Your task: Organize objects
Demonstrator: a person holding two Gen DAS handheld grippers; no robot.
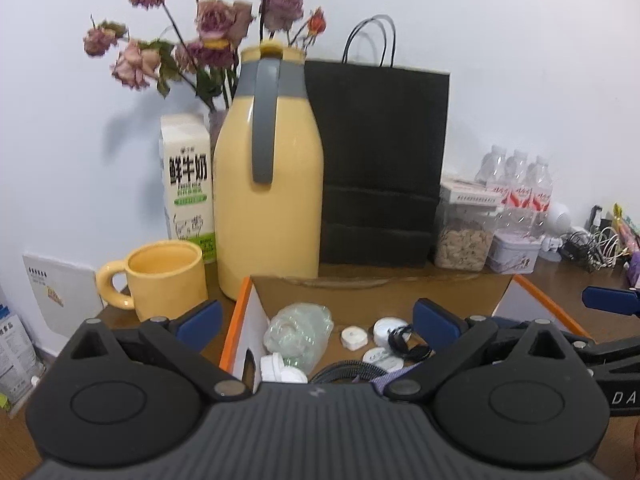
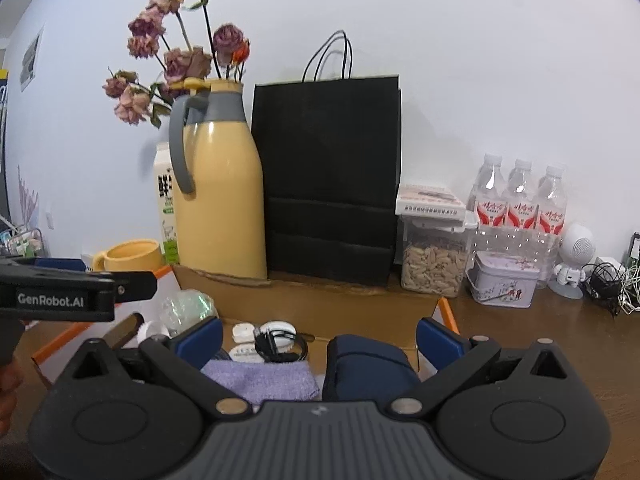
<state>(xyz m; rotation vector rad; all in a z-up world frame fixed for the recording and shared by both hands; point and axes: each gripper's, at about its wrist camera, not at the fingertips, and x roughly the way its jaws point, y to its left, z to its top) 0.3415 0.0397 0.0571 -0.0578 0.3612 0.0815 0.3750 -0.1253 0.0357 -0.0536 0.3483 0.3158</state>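
An open cardboard box (image 1: pixel 376 292) with orange-edged flaps sits in front of me; it also shows in the right wrist view (image 2: pixel 320 304). Inside lie a crumpled clear plastic bottle (image 1: pixel 300 332), white round discs (image 1: pixel 354 337), a black cable (image 1: pixel 404 340), a purple cloth (image 2: pixel 260 378) and a dark blue pouch (image 2: pixel 368 364). My left gripper (image 1: pixel 318 318) is open and empty above the box's left part. My right gripper (image 2: pixel 320 338) is open and empty above the cloth and pouch. The left gripper's body (image 2: pixel 60 292) shows at the left of the right wrist view.
Behind the box stand a yellow thermos jug (image 1: pixel 268 184), a yellow mug (image 1: pixel 160 280), a milk carton (image 1: pixel 188 184), dried roses (image 1: pixel 208 28) and a black paper bag (image 1: pixel 380 160). To the right are a snack jar (image 2: pixel 434 264), a tin (image 2: pixel 504 284), water bottles (image 2: pixel 520 200) and tangled cables (image 2: pixel 608 284).
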